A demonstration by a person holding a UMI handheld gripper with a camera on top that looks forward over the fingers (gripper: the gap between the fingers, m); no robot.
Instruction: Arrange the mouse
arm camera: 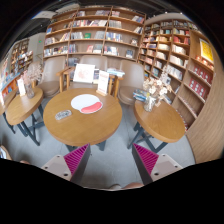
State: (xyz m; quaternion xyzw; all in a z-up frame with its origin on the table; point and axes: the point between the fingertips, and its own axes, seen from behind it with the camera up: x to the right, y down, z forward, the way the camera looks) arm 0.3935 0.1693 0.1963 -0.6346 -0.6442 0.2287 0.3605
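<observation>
A round wooden table (82, 122) stands beyond my fingers. On it lies a round white and red mat (87, 103). To the mat's left, near the table's edge, sits a small dark object (63, 114) that looks like the mouse. My gripper (111, 160) is held above the grey floor, well short of the table. It is open, with nothing between its magenta pads (76, 158).
Two wooden chairs (68, 79) and upright white cards (85, 72) stand at the table's far side. Another round table (20, 103) is to the left, and one with flowers (152, 92) to the right. Bookshelves (95, 35) line the back and right walls.
</observation>
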